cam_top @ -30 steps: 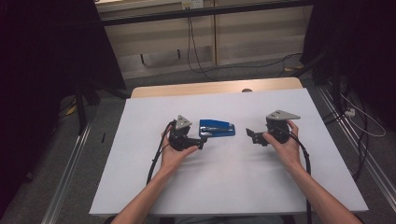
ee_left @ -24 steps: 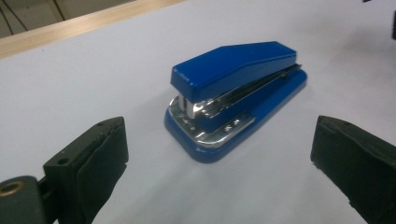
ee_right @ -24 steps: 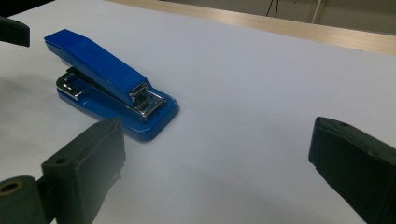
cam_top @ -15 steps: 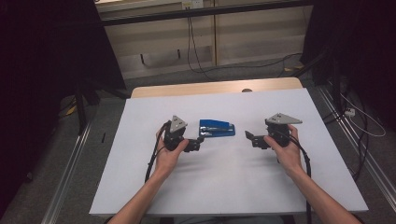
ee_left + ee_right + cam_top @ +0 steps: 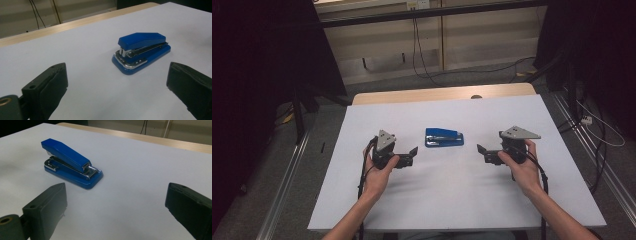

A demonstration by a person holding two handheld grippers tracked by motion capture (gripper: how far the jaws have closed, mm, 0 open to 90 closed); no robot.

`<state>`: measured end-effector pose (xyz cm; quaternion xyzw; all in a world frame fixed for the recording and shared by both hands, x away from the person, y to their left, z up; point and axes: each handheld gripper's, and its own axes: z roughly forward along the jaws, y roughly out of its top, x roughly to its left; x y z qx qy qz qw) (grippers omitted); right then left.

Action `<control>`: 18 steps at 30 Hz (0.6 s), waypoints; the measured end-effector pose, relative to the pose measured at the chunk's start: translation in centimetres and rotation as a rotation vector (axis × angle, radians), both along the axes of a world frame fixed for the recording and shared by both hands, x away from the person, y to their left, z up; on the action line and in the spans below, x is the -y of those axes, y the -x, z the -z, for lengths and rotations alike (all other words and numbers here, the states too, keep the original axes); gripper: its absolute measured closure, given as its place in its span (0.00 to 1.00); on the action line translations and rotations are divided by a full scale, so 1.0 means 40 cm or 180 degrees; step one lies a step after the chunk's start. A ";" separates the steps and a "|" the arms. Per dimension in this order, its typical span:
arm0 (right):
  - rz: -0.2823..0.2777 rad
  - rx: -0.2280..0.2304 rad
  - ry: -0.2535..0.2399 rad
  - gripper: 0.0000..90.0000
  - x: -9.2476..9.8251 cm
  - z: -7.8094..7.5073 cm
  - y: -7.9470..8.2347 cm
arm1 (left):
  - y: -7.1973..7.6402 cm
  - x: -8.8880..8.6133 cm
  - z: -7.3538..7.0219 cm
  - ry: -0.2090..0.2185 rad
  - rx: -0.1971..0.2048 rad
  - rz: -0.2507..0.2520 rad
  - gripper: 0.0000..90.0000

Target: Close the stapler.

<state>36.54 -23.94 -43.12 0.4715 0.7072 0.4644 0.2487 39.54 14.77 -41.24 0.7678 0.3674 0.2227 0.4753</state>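
Jaws spread wide on both sides, with nothing caught in either. The left gripper (image 5: 411,156) sits low over the white table (image 5: 452,200), held in the person's left hand (image 5: 379,170), its jaws turned toward the middle of the table; the right gripper (image 5: 482,152) mirrors it from the other side, in the right hand (image 5: 519,165), also gaping and holding nothing.

Between them, a little farther from the person, lies the blue stapler (image 5: 444,137), apart from both grippers and touched by neither. From above it reads as a flat blue oblong lying crosswise (its details are too small to make out there). The left gripper view gives more: the stapler (image 5: 141,51) shows its hinged rear end nearest, a chrome band round the base and a metal rail under the raised top arm, which slopes toward the far end. The right gripper view shows the stapler (image 5: 71,162) from the opposite end, up and to the left of the jaws, the silver mouth facing that camera and the top arm rising away.

Nothing lies between either gripper and the stapler, just bare white surface. Only the high view takes in the surroundings: the table's wooden far edge (image 5: 442,94), cables (image 5: 417,45) on the floor beyond, and each gripper's cable trailing back along the forearm.
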 end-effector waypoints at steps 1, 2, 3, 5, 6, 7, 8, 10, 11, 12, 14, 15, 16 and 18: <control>0.0000 0.0011 -0.0008 0.04 0.002 -0.002 0.006 | 0.006 -0.005 -0.001 0.0014 0.0022 -0.0025 0.04; 0.0013 0.0025 -0.0036 0.04 0.004 -0.004 0.011 | 0.012 -0.011 -0.002 0.0013 0.0033 -0.0024 0.04; 0.0024 0.0025 -0.0062 0.04 0.006 -0.005 0.016 | 0.017 -0.018 -0.002 -0.0005 0.0047 -0.0031 0.04; 0.0049 0.0035 -0.0100 0.04 0.009 -0.006 0.024 | 0.026 -0.029 -0.003 -0.0001 0.0074 -0.0043 0.04; 0.0053 0.0031 -0.0111 0.04 0.010 -0.008 0.028 | 0.031 -0.035 -0.003 0.0004 0.0077 -0.0054 0.04; 0.0060 0.0038 -0.0095 0.04 0.010 -0.009 0.032 | 0.036 -0.041 -0.004 -0.0005 0.0083 -0.0058 0.04; 0.0064 0.0048 -0.0081 0.04 0.010 -0.010 0.035 | 0.040 -0.048 -0.003 -0.0004 0.0070 -0.0053 0.04; 0.0036 0.0032 -0.0082 0.04 0.009 -0.012 0.044 | 0.049 -0.057 -0.001 -0.0044 0.0065 -0.0070 0.04; 0.0033 0.0043 -0.0075 0.04 0.010 -0.012 0.047 | 0.054 -0.062 0.000 -0.0124 0.0096 -0.0083 0.04; 0.0037 0.0047 -0.0069 0.04 0.009 -0.014 0.051 | 0.059 -0.066 0.001 -0.0137 0.0125 -0.0094 0.04; 0.0050 0.0069 -0.0075 0.04 0.010 -0.016 0.059 | 0.067 -0.077 0.000 -0.0116 0.0121 -0.0076 0.04; 0.0062 0.0079 -0.0077 0.04 0.010 -0.018 0.063 | 0.073 -0.081 -0.002 -0.0113 0.0121 -0.0082 0.04; 0.0070 0.0088 -0.0086 0.04 0.012 -0.019 0.067 | 0.078 -0.087 -0.004 -0.0105 0.0131 -0.0083 0.04; 0.0078 0.0096 -0.0141 0.04 0.018 -0.021 0.077 | 0.091 -0.097 -0.005 -0.0086 0.0134 -0.0075 0.04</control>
